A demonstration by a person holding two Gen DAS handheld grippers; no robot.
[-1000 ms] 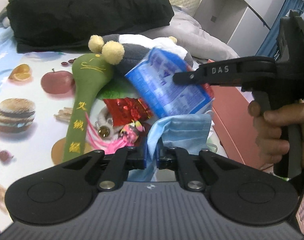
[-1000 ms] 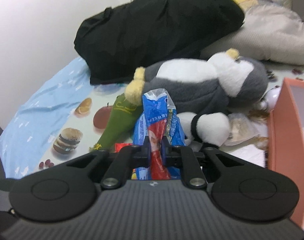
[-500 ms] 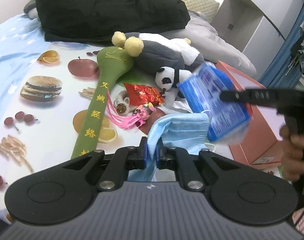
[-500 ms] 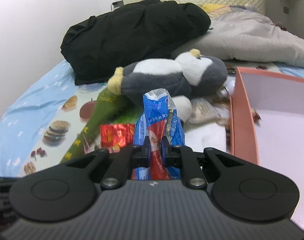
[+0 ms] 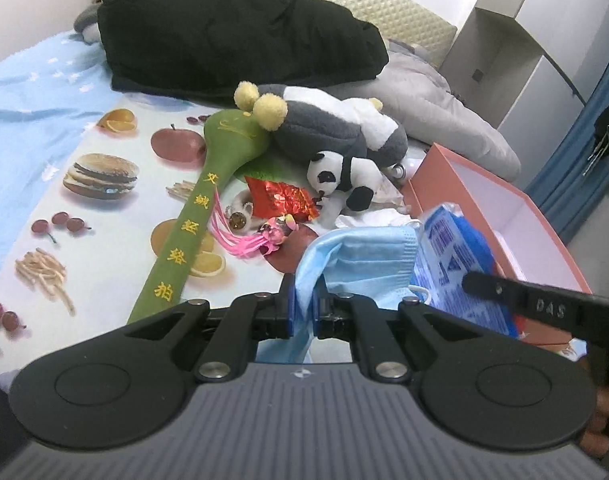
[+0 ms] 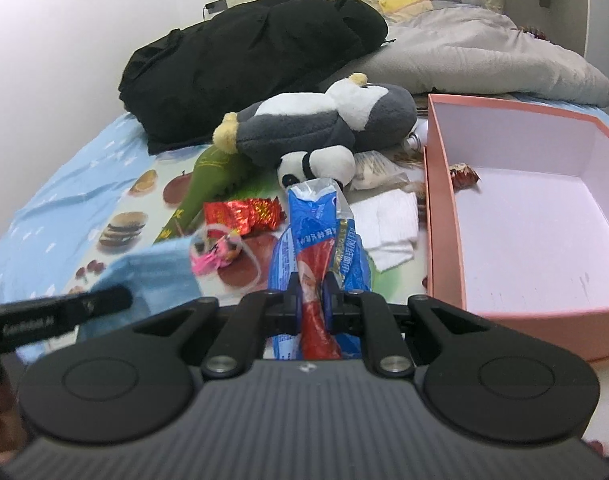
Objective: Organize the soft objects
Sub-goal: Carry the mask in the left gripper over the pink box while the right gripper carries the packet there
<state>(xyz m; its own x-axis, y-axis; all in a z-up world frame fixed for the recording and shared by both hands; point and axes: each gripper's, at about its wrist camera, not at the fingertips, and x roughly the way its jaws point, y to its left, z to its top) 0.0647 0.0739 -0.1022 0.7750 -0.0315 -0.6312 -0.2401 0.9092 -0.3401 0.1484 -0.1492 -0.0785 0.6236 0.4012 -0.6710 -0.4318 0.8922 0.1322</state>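
Observation:
My left gripper is shut on a light blue face mask, which hangs lifted above the bed. My right gripper is shut on a blue and red tissue packet, also seen as the blue packet at the right of the left wrist view. A pink open box lies to the right, with a small red wrapper inside. On the fruit-print sheet lie a grey plush penguin, a small panda plush, a green plush stick, a red foil packet and a pink tasselled charm.
A black jacket and a grey quilt are heaped at the back of the bed. White folded tissues lie beside the box. A white cabinet and a blue curtain stand to the right. A hand holds each gripper's handle.
Both grippers have drawn back and swung right with their loads. The tissue packet moved from over the plush toys to beside the pink box, and the toys now show uncovered.

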